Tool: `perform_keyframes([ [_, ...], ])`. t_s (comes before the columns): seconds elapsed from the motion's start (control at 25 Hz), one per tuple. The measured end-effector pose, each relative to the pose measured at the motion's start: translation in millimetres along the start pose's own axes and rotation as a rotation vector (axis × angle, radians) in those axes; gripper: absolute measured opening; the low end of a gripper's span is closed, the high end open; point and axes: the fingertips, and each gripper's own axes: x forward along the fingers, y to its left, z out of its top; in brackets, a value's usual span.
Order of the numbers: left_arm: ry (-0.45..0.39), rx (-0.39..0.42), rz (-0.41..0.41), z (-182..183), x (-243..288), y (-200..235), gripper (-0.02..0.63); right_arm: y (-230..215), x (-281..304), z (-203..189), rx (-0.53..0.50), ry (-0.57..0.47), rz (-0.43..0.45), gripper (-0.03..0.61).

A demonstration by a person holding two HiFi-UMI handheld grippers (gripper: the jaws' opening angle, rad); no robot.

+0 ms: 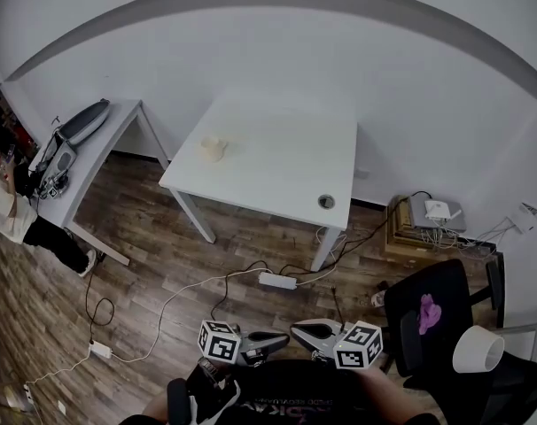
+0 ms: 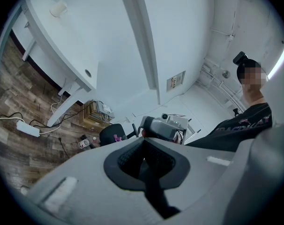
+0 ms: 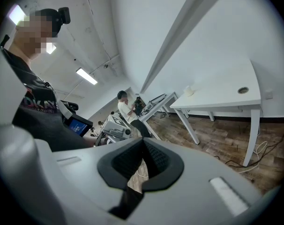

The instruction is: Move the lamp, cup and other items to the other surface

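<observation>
Head view has both tools low, close to the person's body: the left hand-held gripper point(image 1: 283, 336) and the right hand-held gripper point(image 1: 297, 329) point tip to tip. Each has its jaws pressed together on nothing. A pale cup point(image 1: 213, 149) lies toward the left end of the white counter point(image 1: 286, 166), well apart from them. A black chair point(image 1: 441, 286) at right carries a purple thing point(image 1: 428, 311).

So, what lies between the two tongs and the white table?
Wood floor with a white power strip and cables; the head view shows it.
</observation>
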Motion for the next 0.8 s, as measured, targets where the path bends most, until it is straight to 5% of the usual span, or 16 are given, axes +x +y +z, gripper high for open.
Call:
perform_keyframes([
  [0.8,0.038,-0.004,-0.022,0.9,14.7,-0.4,-0.005,-9.9,-10.0,2.1,0.022,-0.020,-0.015,0.003],
])
